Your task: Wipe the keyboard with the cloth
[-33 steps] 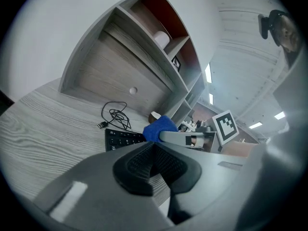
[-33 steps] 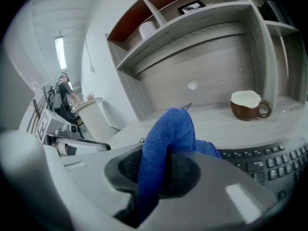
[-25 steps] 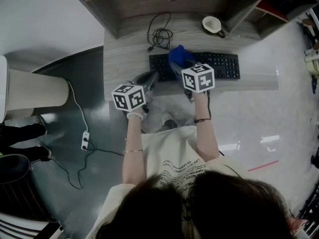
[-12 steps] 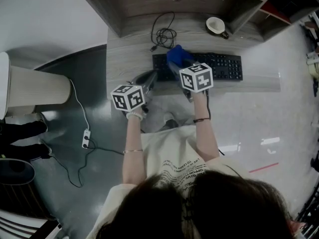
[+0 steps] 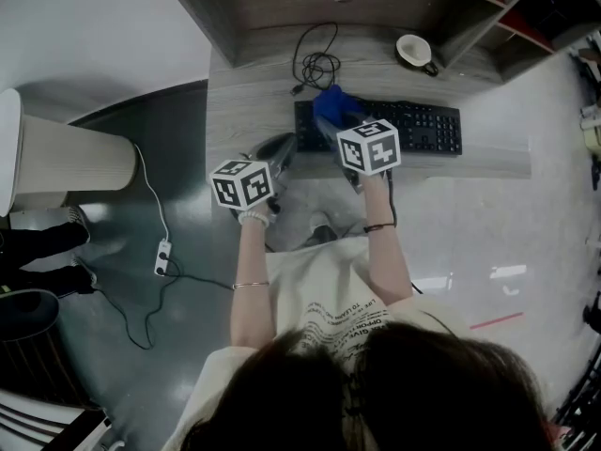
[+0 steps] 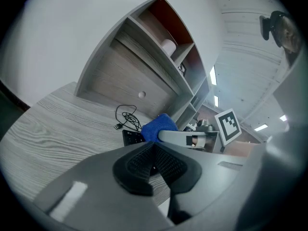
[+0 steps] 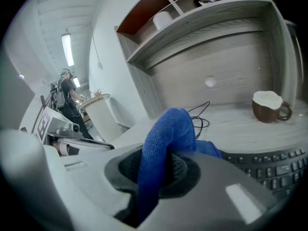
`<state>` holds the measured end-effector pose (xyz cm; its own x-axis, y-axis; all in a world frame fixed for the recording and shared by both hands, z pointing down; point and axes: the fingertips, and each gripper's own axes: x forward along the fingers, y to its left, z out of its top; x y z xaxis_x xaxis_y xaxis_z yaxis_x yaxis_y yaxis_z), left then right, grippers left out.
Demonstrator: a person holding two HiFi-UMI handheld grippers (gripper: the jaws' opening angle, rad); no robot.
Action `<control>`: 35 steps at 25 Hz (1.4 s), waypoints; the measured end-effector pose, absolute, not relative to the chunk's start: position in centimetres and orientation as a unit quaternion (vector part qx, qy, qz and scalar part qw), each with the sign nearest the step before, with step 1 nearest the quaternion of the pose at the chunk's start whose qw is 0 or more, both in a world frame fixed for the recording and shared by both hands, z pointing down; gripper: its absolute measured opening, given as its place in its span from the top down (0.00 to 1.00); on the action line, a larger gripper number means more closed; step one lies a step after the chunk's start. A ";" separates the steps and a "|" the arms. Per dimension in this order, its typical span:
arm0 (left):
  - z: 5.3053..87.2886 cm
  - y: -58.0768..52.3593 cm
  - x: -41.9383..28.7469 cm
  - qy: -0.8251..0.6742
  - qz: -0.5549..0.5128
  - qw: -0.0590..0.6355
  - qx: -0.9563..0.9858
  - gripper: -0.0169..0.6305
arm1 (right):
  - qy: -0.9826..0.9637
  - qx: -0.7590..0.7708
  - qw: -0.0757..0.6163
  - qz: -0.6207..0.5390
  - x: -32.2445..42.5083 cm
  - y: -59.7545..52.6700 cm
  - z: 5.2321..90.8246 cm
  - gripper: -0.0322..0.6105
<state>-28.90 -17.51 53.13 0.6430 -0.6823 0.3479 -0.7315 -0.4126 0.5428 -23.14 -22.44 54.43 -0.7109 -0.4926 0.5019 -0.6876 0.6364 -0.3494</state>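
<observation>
A black keyboard [image 5: 418, 126] lies along the front of the grey wooden desk [image 5: 249, 101]. My right gripper [image 5: 336, 125] is shut on a blue cloth [image 5: 332, 105], which rests on the keyboard's left end. In the right gripper view the cloth [image 7: 166, 138] bulges out from between the jaws [image 7: 154, 172], with keys [image 7: 269, 170] just to its right. My left gripper [image 5: 278, 150] hovers at the desk's front edge, left of the keyboard. Its jaws [image 6: 154, 153] are shut with nothing between them, and the cloth [image 6: 156, 126] shows beyond them.
A brown mug [image 5: 413, 51] stands at the back right of the desk and a coiled black cable [image 5: 315, 64] lies behind the keyboard. Shelves rise over the desk. On the floor at left are a white cylindrical bin [image 5: 66, 158] and a power strip [image 5: 161, 259].
The right gripper has slid the cloth a little leftward along the keyboard, toward its left end. The left gripper has hardly moved.
</observation>
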 end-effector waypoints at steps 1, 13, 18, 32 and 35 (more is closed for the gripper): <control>53.1 -17.5 -29.0 -0.422 0.037 0.341 0.840 0.98 | -0.886 0.332 0.183 0.266 -23.3 -22.5 54.4 0.86; 52.9 -16.7 -30.2 -0.440 0.034 0.337 0.832 0.98 | -0.901 0.293 0.185 0.261 -26.4 -21.4 54.2 0.86; 52.7 -16.1 -30.7 -0.448 0.035 0.336 0.828 0.98 | -0.903 0.287 0.182 0.262 -26.9 -21.0 54.1 0.86; 52.3 -14.5 -31.4 -0.481 0.035 0.329 0.812 0.98 | -0.916 0.238 0.158 0.282 -28.6 -19.7 53.7 0.86; 52.1 -14.0 -31.6 -0.490 0.035 0.327 0.807 0.98 | -0.916 0.234 0.154 0.287 -28.7 -19.7 53.7 0.86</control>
<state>-31.56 -14.02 52.14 0.5177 -0.7679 0.3773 -0.8140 -0.3062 0.4936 -28.73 -19.74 53.68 -0.8434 -0.3405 0.4156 -0.5167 0.7264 -0.4533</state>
